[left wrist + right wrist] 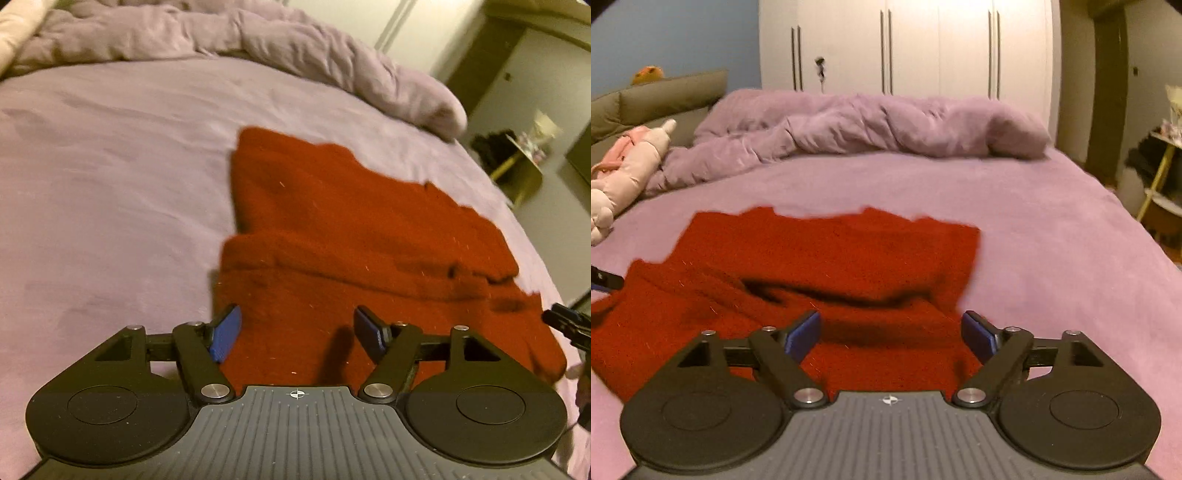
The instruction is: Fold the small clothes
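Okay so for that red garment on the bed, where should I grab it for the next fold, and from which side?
Probably pinch the near edge of the red garment, one corner per gripper, coming in low from the near side. That edge lies flat on the bed sheet just ahead of the open left gripper and right gripper.

A sweater (827, 266) lies on the bed (1034, 229), part of it folded over the rest. Behind it a bunched duvet (871, 125) runs across the far side of the bed. A plush toy (631, 166) lies at the bed's left edge, against a headboard (665, 99). A wardrobe (905, 44) stands behind the bed. A small shelf (1163, 177) stands to the right of the bed. Each hand-held gripper hangs over the sweater's near edge: the left hand-held gripper (299, 332) over its left part, the right hand-held gripper (892, 336) over its right part.
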Tool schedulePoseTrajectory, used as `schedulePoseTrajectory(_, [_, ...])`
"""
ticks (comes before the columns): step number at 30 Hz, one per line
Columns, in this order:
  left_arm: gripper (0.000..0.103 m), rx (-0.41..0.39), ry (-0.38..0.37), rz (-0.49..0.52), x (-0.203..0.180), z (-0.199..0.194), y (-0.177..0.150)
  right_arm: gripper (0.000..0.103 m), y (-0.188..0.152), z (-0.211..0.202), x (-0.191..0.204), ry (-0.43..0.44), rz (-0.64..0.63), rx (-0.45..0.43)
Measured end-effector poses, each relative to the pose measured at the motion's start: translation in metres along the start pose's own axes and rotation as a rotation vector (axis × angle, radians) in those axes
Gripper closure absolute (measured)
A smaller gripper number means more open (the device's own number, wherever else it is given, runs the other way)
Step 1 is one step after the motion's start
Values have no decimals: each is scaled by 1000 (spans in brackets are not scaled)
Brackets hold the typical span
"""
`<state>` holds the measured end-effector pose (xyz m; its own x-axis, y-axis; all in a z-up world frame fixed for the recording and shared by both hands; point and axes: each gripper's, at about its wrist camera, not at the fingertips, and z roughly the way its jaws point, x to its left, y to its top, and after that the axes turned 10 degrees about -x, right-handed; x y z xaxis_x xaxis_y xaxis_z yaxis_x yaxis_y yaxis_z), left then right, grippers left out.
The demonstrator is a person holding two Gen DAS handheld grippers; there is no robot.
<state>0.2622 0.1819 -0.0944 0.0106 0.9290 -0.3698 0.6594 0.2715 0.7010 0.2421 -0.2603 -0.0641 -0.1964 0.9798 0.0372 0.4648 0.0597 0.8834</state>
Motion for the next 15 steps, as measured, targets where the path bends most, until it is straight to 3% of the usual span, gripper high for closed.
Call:
schedulePoseTrajectory(3, [28, 16, 17, -5, -5, 14, -2, 18, -9, 15, -16, -3, 34, 78])
schedulePoseTrajectory(5, [34, 1, 40, -43, -6, 14, 0, 20, -13, 24, -23, -6, 56, 95])
schedulePoseTrajectory(6, [46, -5, 56, -53, -6, 14, 1, 27, -14, 30, -26, 8, 84, 103])
schedulePoseTrajectory(7, [62, -8, 74, -50, -6, 14, 3, 48, -13, 33, -25, 15, 103, 109])
schedulePoseTrajectory(10, [81, -19, 87, -5, -10, 11, 6, 81, -10, 33, -20, 34, 112, 95])
schedulePoseTrajectory(12, [87, -40, 88, 34, -15, 4, 6, 90, -8, 24, -6, 21, 29, 67])
schedulePoseTrajectory(15, [89, -84, 75, 72, -23, -11, 8, 93, 2, 5, 7, 32, -27, 11])
